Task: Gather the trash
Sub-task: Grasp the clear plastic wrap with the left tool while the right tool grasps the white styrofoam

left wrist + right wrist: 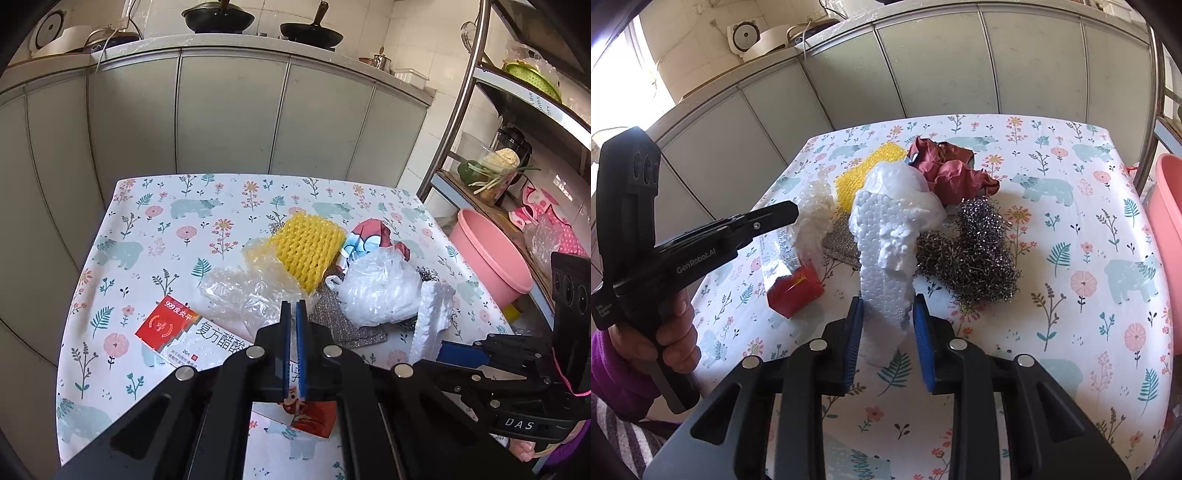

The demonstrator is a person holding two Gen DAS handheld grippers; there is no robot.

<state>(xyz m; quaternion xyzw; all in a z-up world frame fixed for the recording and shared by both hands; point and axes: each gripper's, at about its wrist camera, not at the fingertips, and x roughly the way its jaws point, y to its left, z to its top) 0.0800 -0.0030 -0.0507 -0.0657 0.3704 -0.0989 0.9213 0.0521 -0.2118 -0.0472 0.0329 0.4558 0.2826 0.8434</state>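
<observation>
Trash lies heaped on a floral-cloth table (147,221). My right gripper (886,325) is shut on a white styrofoam piece (882,251), its blue pads pressing both sides of the near end. My left gripper (293,310) is shut above a red and white medicine box (173,325), its tips at the edge of clear bubble wrap (255,291); whether the film is pinched I cannot tell. Behind these lie a yellow foam net (308,247), a white plastic bag (376,284), a crumpled red wrapper (949,166), steel wool (975,251) and a silver mesh cloth (332,314).
A pink basin (487,254) sits on a low shelf of a metal rack (461,110) right of the table. Grey cabinets (221,118) with pans on top stand behind it. A hand in a purple sleeve (672,332) holds the left gripper.
</observation>
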